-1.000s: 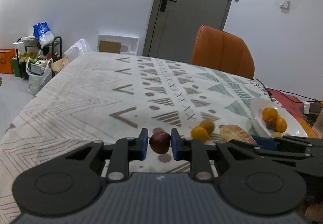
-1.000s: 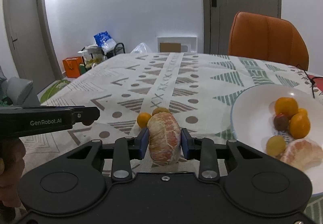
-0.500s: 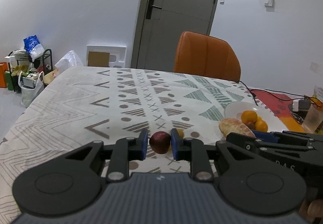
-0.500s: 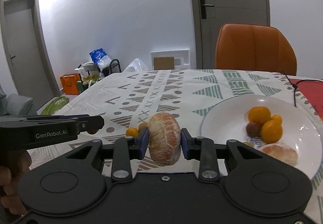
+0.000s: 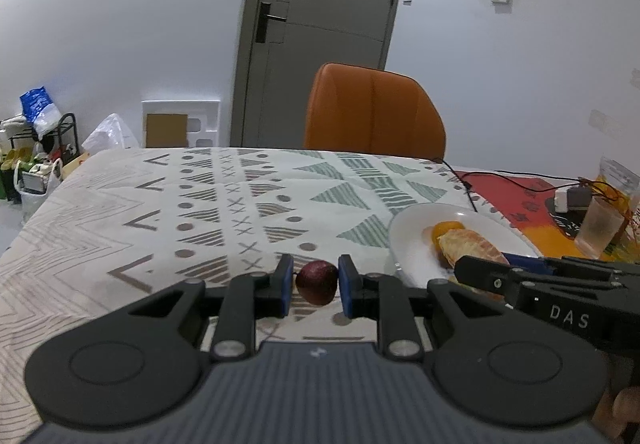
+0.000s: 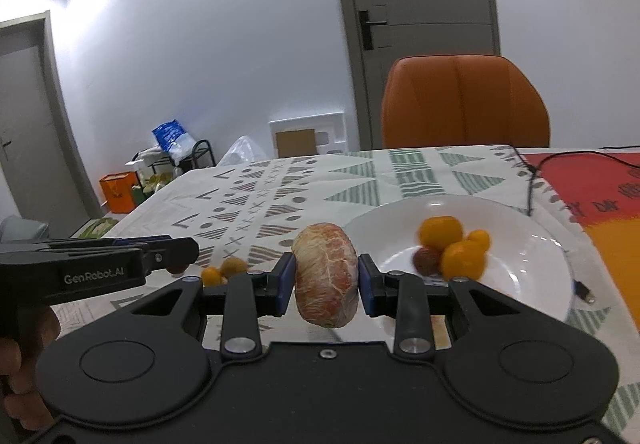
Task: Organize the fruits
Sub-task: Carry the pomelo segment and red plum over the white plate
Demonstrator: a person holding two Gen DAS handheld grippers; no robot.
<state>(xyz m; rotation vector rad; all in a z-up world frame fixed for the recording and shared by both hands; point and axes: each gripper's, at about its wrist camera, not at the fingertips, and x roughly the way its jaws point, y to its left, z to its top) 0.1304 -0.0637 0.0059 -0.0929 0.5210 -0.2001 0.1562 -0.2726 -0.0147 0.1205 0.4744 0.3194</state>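
Observation:
My left gripper [image 5: 316, 284] is shut on a small dark red fruit [image 5: 317, 281], held above the patterned tablecloth [image 5: 200, 203] just left of the white plate [image 5: 408, 240]. My right gripper [image 6: 325, 280] is shut on a peeled citrus segment [image 6: 326, 274], hanging at the plate's [image 6: 520, 268] near left rim. On that plate lie several small oranges [image 6: 442, 234] and a brownish fruit [image 6: 427, 260]. Two small oranges [image 6: 224, 270] remain on the cloth to the left. In the left wrist view the right gripper [image 5: 476, 270] shows holding the segment [image 5: 472, 250] over the plate.
An orange chair [image 5: 374, 111] stands at the table's far side before a grey door [image 5: 320, 23]. A black cable [image 6: 532, 179] crosses the red mat [image 6: 592, 179] right of the plate. A glass [image 5: 598, 228] and a small adapter sit at the right. The left gripper's body [image 6: 100, 272] reaches in from the left.
Both grippers have moved right toward the plate and risen slightly, each keeping its fruit. The two loose oranges have dropped behind to the left.

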